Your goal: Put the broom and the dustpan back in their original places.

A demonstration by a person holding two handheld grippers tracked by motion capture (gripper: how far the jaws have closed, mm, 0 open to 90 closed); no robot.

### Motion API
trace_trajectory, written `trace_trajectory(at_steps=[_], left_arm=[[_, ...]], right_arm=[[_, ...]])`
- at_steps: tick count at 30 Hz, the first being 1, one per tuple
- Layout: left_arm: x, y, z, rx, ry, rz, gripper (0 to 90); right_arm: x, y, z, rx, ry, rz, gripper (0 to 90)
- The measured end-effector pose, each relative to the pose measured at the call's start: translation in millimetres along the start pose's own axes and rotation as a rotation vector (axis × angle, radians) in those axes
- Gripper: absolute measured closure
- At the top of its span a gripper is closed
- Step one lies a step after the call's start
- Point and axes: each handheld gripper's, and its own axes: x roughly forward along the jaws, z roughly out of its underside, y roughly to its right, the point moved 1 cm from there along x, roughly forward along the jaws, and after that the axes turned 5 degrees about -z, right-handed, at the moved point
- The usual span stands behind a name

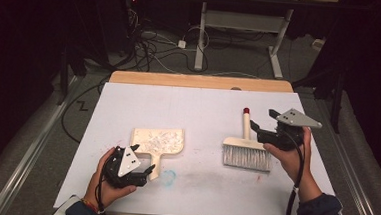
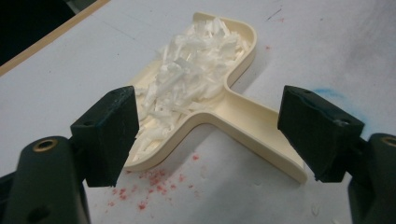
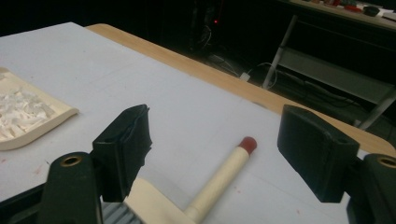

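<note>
A: Where do things stand on the table (image 1: 129, 98)?

B: The sweeping looks finished, as far as I can judge. The dustpan (image 1: 157, 140) lies left of the middle, toward the near edge, heaped with white shreds (image 2: 191, 70). Its handle points at the near edge, and the left gripper (image 1: 142, 160) sits right at it.

A: Is that handle gripped?

B: No. In the left gripper view the fingers (image 2: 112, 135) stand wide, one over the pan's near corner and the other past the handle's end, with the handle lying between them and nothing pressing on it.

A: And the brush?

B: The brush (image 1: 246, 151) lies flat right of the middle, bristles toward the near edge, its pale handle with a red tip pointing at the far edge. The right gripper (image 1: 260, 129) is just beside that handle. In the right gripper view its fingers (image 3: 126, 144) are spread wide above the handle, holding nothing.

A: So which step is this?

B: I'd say the brush has been set down and the pan is about to be picked up. The next move calls for the left fingers to drop around the pan's handle and close firmly, then lift it level so the shreds don't spill.

A: Any marks nearby?

B: Red specks (image 2: 144, 189) by the pan and a blue smudge (image 1: 168, 176) near the handle.
</note>
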Motion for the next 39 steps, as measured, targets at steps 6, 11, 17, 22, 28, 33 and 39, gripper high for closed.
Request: trace_trajectory(at_steps=[6, 11, 17, 22, 28, 33, 39], left_arm=[[0.1, -0.6, 2.1, -0.006, 0.001, 0.005, 19.9], [0.5, -0.9, 2.3, -0.004, -0.005, 0.004, 19.6], [-1.7, -0.7, 2.4, 0.002, -0.004, -0.007, 18.5], [-2.7, -0.3, 1.9, 0.003, -0.002, -0.015, 18.3], [-3.9, -2.8, 1.6, -0.004, -0.002, -0.038, 18.3], [-5.9, -3.6, 0.3, 0.020, 0.012, -0.046, 18.0], [-6.8, -3.8, 1.7, 0.012, 0.014, -0.040, 18.0]], right_arm=[[-23.5, -8.1, 13.0, -0.050, 0.008, 0.003, 24.6], [-38.1, -13.0, 31.0, -0.073, 0.010, 0.009, 24.8], [-56.0, -13.4, 51.7, -0.092, 0.041, 0.021, 25.2], [-67.1, -10.8, 67.5, -0.093, 0.035, 0.031, 25.1], [-78.0, -12.7, 87.5, -0.046, 0.055, 0.036, 25.6], [-80.7, -14.9, 97.0, -0.053, 0.026, 0.053, 25.7], [-81.8, -20.3, 96.1, -0.076, 0.015, 0.061, 25.3]])
